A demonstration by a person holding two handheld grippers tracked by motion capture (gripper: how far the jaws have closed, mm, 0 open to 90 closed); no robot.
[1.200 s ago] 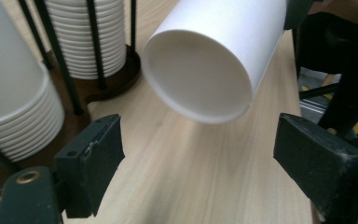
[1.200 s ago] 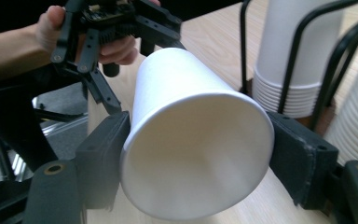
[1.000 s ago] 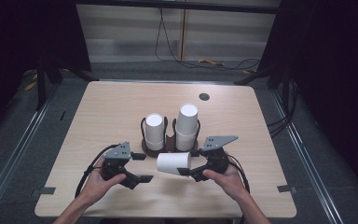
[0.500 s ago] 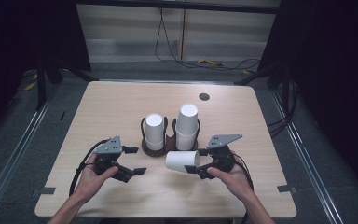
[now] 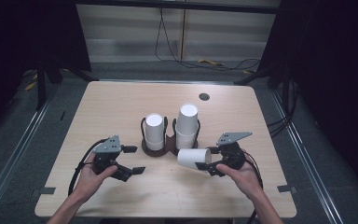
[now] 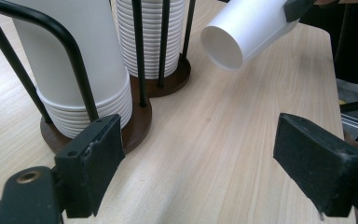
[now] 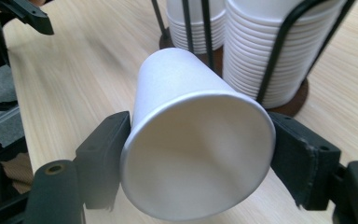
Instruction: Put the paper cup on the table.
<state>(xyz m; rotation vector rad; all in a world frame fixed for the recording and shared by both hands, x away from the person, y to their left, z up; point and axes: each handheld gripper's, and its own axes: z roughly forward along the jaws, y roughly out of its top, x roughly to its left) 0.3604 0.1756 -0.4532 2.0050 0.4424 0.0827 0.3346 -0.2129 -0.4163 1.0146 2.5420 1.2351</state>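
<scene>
Right tool (image 5: 204, 164) grips a white cup (image 5: 193, 157) by its base end, pads pressed on either side; its jaws have just been easing a little wider, cup between them; cup lies on its side above the bench (image 5: 121, 107), mouth toward the left tool (image 5: 134, 160), just in front of the rack (image 5: 170, 140); left tool wide, nothing between its pads, near the bench; rack carries two upright stacks, left stack (image 5: 154, 132) lower, right stack (image 5: 187, 126) taller.
</scene>
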